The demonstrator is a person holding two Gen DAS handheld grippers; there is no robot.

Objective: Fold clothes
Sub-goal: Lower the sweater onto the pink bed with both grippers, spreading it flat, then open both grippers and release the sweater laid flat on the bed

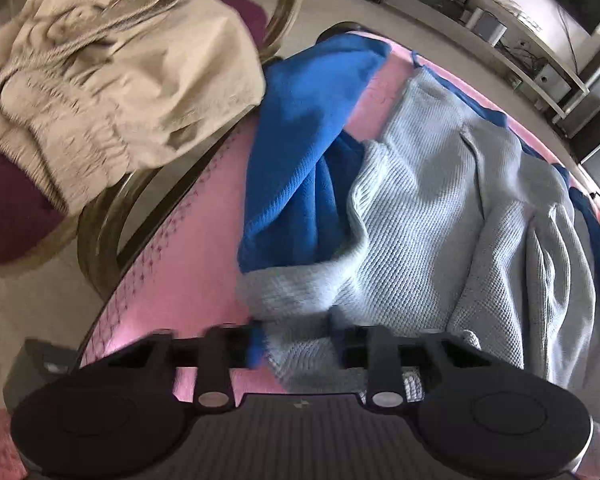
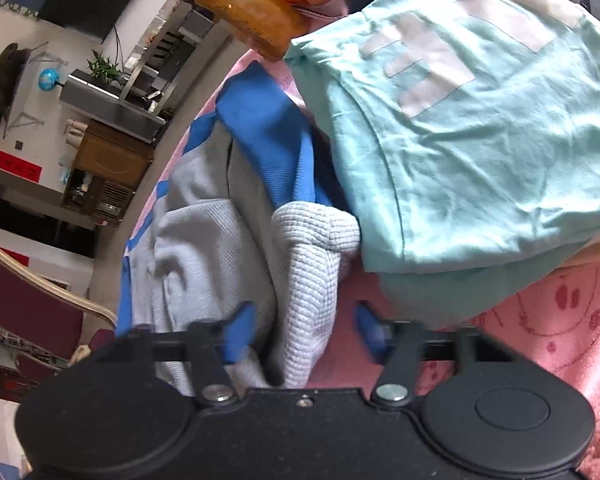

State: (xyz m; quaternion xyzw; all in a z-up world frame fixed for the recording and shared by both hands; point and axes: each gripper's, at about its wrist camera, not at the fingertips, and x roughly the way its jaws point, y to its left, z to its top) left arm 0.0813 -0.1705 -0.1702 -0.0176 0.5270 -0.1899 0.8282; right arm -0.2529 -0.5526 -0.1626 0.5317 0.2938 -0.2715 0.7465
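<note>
A grey and blue waffle-knit garment (image 1: 440,216) lies crumpled on a pink cloth-covered table (image 1: 188,292). My left gripper (image 1: 296,340) has a grey edge of that garment bunched between its fingers; how far the jaws are closed is hidden by cloth. In the right wrist view the same garment (image 2: 204,240) lies ahead, and a grey sleeve end (image 2: 316,256) runs between the blue fingertips (image 2: 240,332) of my right gripper (image 2: 306,332), which stand apart and do not pinch it.
A beige garment (image 1: 112,80) lies on a chair at the left. A folded mint T-shirt (image 2: 480,128) with white print rests on the pink table (image 2: 560,320) at the right. Shelves and furniture stand beyond the table.
</note>
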